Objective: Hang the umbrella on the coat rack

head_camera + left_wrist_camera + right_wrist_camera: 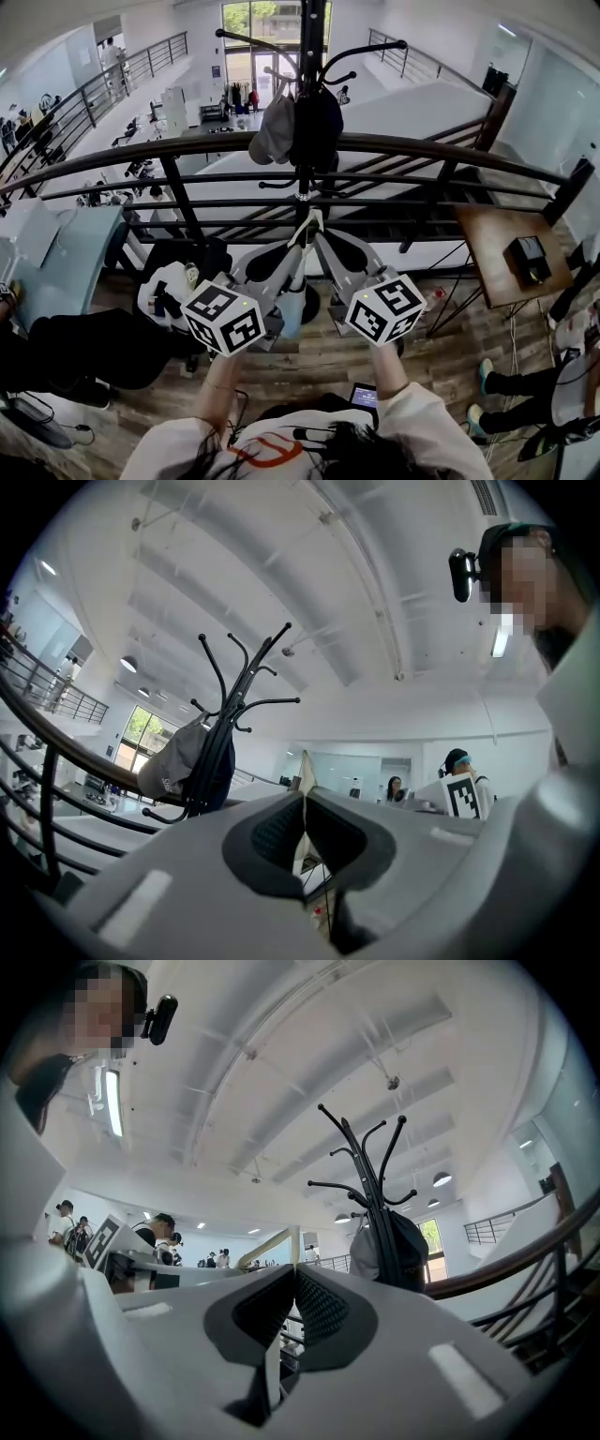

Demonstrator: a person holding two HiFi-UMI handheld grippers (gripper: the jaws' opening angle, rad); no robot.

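floor (319, 361): wood planks | railing (422, 147): dark metal | table (483, 258): wooden, right | windows (239, 19): probably far end

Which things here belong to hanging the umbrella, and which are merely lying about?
Job: umbrella, held by left tool and right tool; coat rack.
Lying about: grey cap and dark bag on the rack; wooden table; black box; railing.

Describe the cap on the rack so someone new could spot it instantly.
Find the black coat rack standing on the near side of the curved dark railing, straight ahead in the head view. The cap hangs from its upper hooks, left of the pole. It is pale grey with a brim, next to a larger dark bag.
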